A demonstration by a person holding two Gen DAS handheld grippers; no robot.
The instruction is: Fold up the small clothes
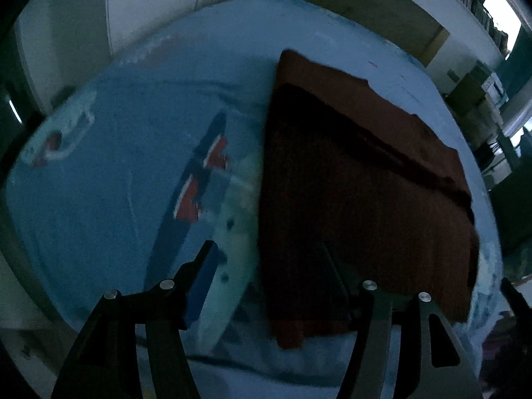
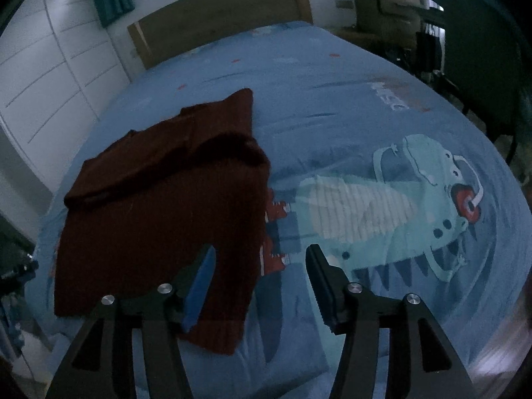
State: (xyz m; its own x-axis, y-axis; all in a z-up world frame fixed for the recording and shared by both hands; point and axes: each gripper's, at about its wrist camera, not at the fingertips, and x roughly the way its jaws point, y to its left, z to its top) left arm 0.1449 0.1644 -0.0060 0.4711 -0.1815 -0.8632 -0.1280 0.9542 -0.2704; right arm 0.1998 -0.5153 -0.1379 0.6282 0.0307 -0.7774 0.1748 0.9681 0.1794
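Observation:
A dark red knitted sweater (image 1: 359, 199) lies flat on the blue bed cover (image 1: 99, 199), with its upper part folded over its body. In the right wrist view the sweater (image 2: 159, 216) fills the left half. My left gripper (image 1: 269, 272) hovers open over the sweater's near left edge; its right finger is dark against the knit, and nothing is pinched. My right gripper (image 2: 261, 259) stands open above the sweater's near right edge, with its blue-padded finger (image 2: 202, 272) over the knit and the other finger over the cover. Neither gripper holds cloth.
The bed cover (image 2: 332, 106) bears a large pale cartoon creature print (image 2: 415, 206). A wooden headboard (image 2: 219, 10) stands at the far end, with a white wardrobe (image 2: 40, 76) on the left. Boxes and shelves (image 2: 392, 3) and a dark chair (image 2: 482, 66) are on the right.

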